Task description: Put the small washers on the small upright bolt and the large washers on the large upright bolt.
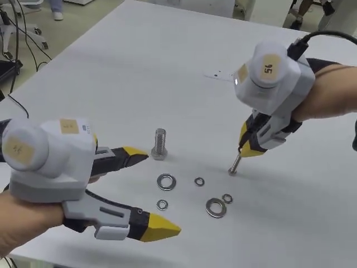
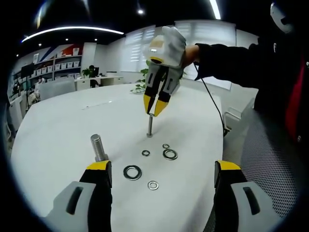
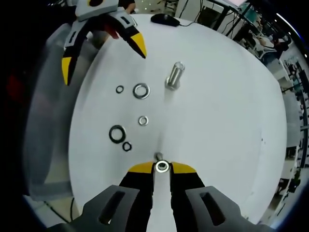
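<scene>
White tabletop [image 1: 111, 72] carries everything in the head view. A large steel hex bolt [image 1: 160, 143] stands upright on it, and a thin small steel bolt [image 1: 234, 166] stands to its right. Near the two bolts lie two large flat steel washers [image 1: 166, 181] and three small steel washers [image 1: 199, 181]. The left gripper [image 1: 157, 190] is spread wide, and the right gripper [image 1: 244, 152] points down at the thin small steel bolt's top.

From the left gripper view, its jaws stand far apart above the table, the large steel hex bolt just beyond the left one.

From the right gripper view, its jaws pinch one small silver washer [image 3: 162, 166] directly over the thin small steel bolt's tip.
</scene>
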Available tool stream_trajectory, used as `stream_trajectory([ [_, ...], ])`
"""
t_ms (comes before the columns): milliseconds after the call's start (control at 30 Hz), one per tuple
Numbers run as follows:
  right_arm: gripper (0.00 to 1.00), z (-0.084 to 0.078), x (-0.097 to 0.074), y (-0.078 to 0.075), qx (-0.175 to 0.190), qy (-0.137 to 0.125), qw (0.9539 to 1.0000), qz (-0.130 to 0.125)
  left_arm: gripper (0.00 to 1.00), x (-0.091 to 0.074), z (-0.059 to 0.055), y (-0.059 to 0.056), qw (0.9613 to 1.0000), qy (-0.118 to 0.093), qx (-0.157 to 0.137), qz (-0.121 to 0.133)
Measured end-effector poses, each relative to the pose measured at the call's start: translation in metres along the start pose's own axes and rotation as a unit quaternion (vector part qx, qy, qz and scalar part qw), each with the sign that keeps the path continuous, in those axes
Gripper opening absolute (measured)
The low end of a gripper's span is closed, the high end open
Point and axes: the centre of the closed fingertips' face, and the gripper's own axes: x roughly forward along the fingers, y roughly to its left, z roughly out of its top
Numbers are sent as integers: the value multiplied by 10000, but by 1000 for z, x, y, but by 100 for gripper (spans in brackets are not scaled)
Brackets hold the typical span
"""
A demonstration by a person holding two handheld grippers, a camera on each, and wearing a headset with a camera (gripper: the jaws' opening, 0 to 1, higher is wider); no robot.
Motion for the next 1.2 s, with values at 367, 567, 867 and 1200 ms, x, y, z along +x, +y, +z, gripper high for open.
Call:
stream_trajectory([
  [367,13,-1,3,1,51,-8,10000,33,87,0,-1,0,10000,23,-14,1],
  [567,13,-2,6,2,82,-17,9999,55,87,-1,-2,0,10000,34,-19,7],
  [867,13,-3,14,2,147,-45,9998,102,87,-1,-1,0,10000,33,-23,15],
  [1200,13,-2,28,5,257,-92,9994,190,87,-2,-2,1,10000,41,-26,30],
])
